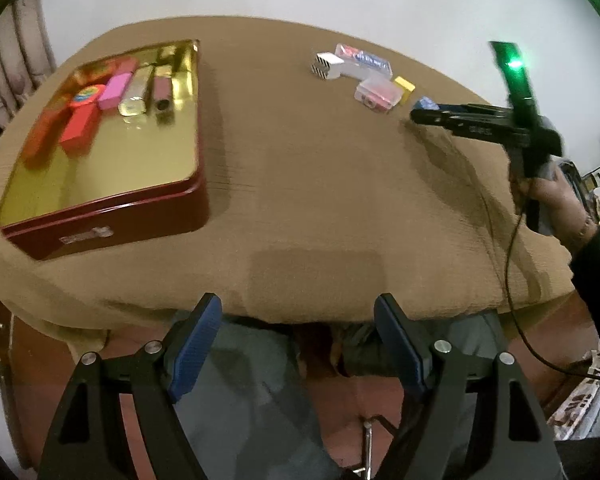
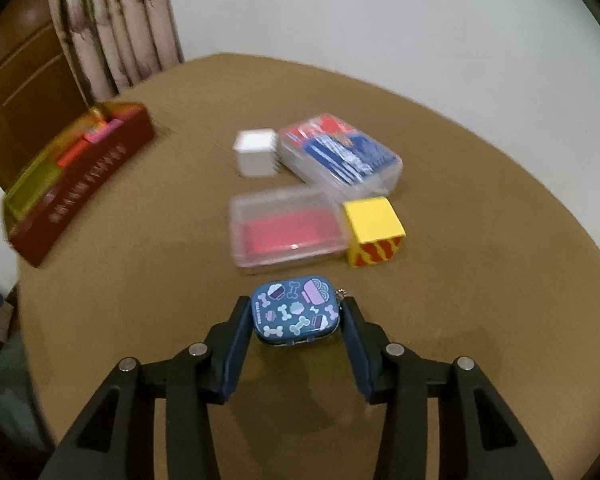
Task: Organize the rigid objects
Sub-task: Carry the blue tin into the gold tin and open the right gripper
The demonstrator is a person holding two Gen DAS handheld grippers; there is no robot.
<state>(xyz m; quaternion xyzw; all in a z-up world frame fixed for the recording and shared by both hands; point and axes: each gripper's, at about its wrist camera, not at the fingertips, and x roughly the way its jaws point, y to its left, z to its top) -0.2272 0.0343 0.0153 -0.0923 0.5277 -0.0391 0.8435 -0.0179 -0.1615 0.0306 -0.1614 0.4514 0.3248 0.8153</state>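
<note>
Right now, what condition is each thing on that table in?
Red rectangular metal tin: lid off, partly filled with small boxes.
Small blue patterned tin: closed, flat between the right gripper fingers.
Two clear plastic cases: closed.
Yellow cube: upright, touching one case.
Left gripper: open, empty.

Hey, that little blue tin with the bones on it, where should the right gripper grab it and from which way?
Grip the blue tin across its two short, rounded ends, coming down from above and the near side. It lies flat on the table, and the right gripper already straddles those ends; the far side is crowded by the clear case.
</note>
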